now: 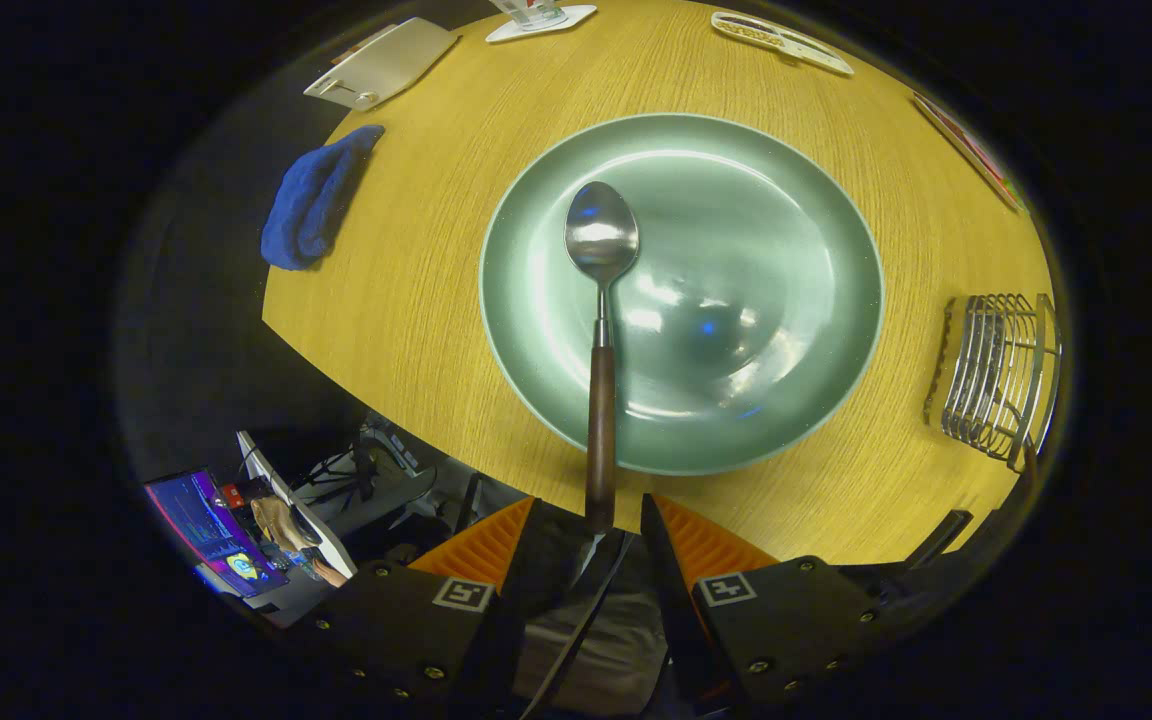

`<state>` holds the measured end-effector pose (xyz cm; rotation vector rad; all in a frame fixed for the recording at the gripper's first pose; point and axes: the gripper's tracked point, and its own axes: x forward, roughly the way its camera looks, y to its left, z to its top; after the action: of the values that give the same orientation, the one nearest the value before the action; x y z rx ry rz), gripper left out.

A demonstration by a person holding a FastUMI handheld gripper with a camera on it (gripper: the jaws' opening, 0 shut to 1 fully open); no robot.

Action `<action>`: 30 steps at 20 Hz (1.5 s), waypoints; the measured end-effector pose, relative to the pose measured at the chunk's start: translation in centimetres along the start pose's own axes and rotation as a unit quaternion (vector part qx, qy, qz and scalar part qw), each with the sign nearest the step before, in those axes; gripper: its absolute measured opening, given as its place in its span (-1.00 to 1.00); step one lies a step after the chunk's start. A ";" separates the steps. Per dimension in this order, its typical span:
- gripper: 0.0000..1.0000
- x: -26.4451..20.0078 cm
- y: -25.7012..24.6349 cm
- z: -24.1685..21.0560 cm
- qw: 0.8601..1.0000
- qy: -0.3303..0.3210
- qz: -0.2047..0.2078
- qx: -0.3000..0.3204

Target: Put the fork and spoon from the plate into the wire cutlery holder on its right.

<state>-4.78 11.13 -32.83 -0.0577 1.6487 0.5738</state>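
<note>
One piece is left on the plate point(536, 330): the spoon point(600, 330), its wooden handle hanging off the rim toward the gripper point(588, 520). Fingers are spread, gripping nothing, handle tip right between them. Wire cutlery holder point(998, 375) waits further right; can't make out a fork inside.

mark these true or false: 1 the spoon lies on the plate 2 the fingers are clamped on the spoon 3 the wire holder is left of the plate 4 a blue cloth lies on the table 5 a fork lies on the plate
1. True: the spoon has its bowl on the green plate, its wooden handle reaching over the rim.
2. False: the fingers stand apart, the handle end between them, untouched.
3. False: the wire holder stands right of the plate.
4. True: the blue cloth lies at the table's edge.
5. False: just the spoon lies there.
</note>
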 end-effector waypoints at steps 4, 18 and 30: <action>0.20 0.9 0.1 0.7 1.000 -0.005 0.001 0.004; -0.90 -6.2 -4.2 -1.2 0.992 -0.024 -0.059 -0.112; -0.89 -15.2 -9.8 -3.3 0.993 -0.030 -0.066 -0.094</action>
<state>-1.67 -3.05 -21.62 -0.2829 1.5165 0.6215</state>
